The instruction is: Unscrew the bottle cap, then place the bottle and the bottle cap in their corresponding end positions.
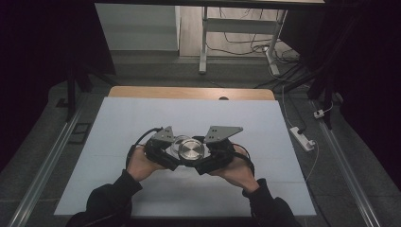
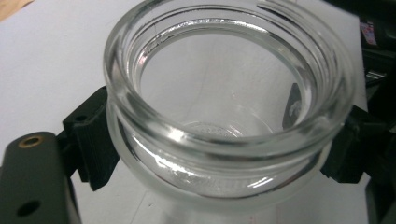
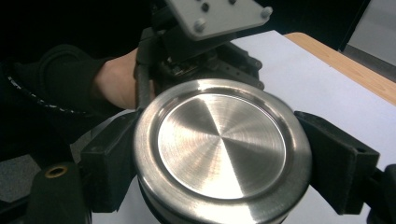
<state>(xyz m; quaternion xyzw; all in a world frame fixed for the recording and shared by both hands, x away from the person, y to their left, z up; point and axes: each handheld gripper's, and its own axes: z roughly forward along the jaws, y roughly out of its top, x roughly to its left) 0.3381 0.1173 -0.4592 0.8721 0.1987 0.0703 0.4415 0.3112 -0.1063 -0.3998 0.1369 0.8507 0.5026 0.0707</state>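
Note:
A clear glass jar [image 2: 224, 135], open and empty, sits between the two black pads of my left gripper [image 2: 219, 154], which is shut on its body just below the threaded rim. A round brushed-metal lid [image 3: 222, 144] is clamped at its edge by my right gripper [image 3: 224, 161]. In the high view both hands meet at the middle of the table. There the lid [image 1: 191, 149] lies right beside and partly over the jar [image 1: 176, 142], with the left gripper [image 1: 166, 150] on its left and the right gripper [image 1: 208, 153] on its right.
A white sheet [image 1: 142, 113] covers the table, and a wooden edge [image 1: 189, 92] shows at the far side. Beyond it stand a white desk frame [image 1: 203, 47] and loose cables. A power strip [image 1: 302, 138] lies on the floor at the right. Dark surroundings flank both sides.

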